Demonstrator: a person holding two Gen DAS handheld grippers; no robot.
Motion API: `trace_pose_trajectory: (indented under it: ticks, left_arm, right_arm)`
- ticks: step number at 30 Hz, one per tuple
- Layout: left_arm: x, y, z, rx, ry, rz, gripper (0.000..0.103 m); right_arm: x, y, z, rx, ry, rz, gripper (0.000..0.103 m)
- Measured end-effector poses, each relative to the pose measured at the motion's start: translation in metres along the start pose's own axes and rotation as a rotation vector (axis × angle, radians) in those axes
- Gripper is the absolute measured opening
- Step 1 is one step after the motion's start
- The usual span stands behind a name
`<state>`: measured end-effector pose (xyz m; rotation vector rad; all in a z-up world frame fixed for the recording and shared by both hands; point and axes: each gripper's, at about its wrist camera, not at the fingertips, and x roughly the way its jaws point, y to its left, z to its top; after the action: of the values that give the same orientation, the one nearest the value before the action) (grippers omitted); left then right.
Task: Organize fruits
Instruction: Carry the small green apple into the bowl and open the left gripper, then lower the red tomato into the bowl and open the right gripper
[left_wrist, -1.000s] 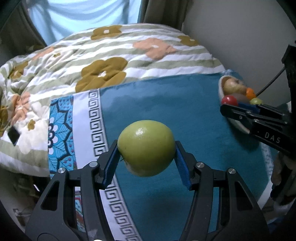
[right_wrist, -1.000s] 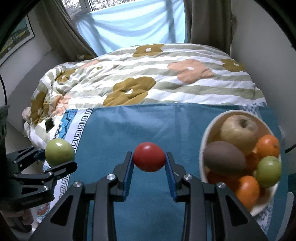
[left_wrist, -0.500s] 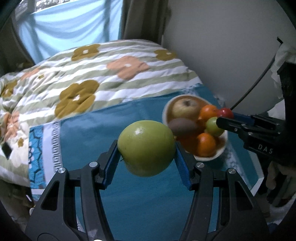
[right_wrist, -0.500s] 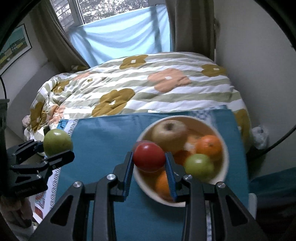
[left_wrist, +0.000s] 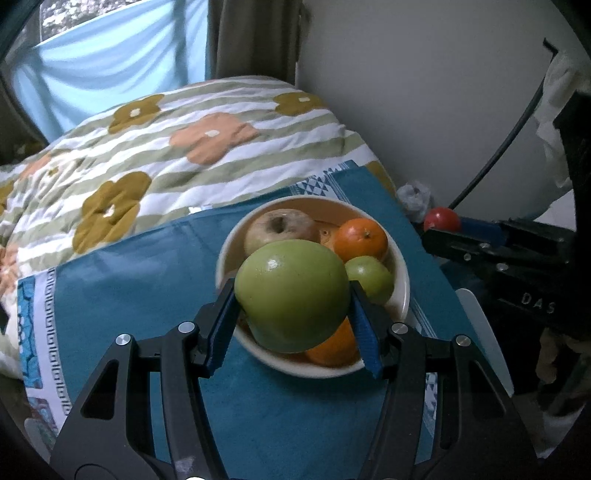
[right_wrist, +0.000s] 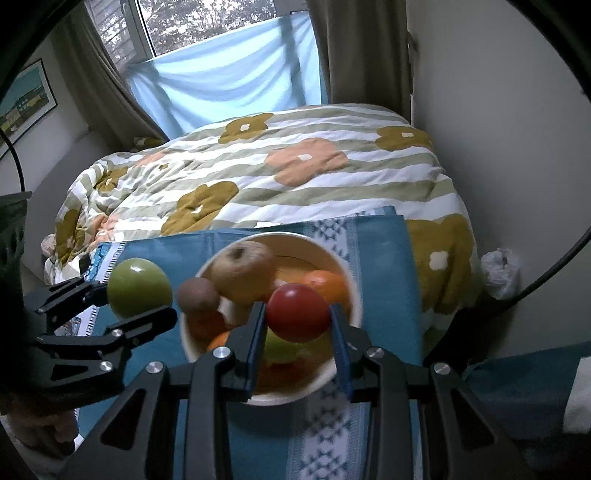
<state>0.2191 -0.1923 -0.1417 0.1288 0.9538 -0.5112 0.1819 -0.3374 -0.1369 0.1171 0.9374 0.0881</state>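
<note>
Overhead, left tongs (left_wrist: 293, 319) gripping green apple (left_wrist: 291, 295) — stem end down, above bowl (left_wrist: 402, 291)

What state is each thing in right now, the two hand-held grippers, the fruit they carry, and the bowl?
Left hand-held gripper: shut on green apple.
Green apple: held, above the bowl.
Right hand-held gripper: shut on red fruit.
Red fruit: held, above the bowl.
Bowl: upright, holding fruit.

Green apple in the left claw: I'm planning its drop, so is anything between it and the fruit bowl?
No barrier shows between the round green apple and the cream bowl. The bowl is already crowded with fruit, including a brown apple and an orange.
</note>
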Motion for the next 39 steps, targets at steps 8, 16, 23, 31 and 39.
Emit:
trace_pose_trajectory:
  ticks: [8, 16, 23, 31, 39]
  left_arm:
    - [0.036, -0.026, 0.004, 0.055, 0.02, 0.082, 0.062]
    - [0.044, -0.025, 0.002, 0.03, 0.008, 0.084, 0.083]
    - [0.023, -0.013, 0.005, -0.035, -0.07, 0.071, 0.103]
    - [-0.005, 0.015, -0.006, -0.122, -0.093, 0.111, 0.103]
    - [-0.017, 0.041, -0.021, -0.209, -0.087, 0.168, 0.103]
  right_arm:
    - [0.016, -0.028, 0.003, -0.018, 0.022, 0.021, 0.031]
    - [0.027, -0.035, 0.009, -0.029, 0.026, 0.052, 0.031]
    - [0.029, -0.031, 0.015, -0.047, 0.022, 0.07, 0.031]
    - [0.033, -0.02, 0.024, -0.096, 0.024, 0.103, 0.031]
    - [0.053, -0.005, 0.038, -0.169, 0.041, 0.155, 0.031]
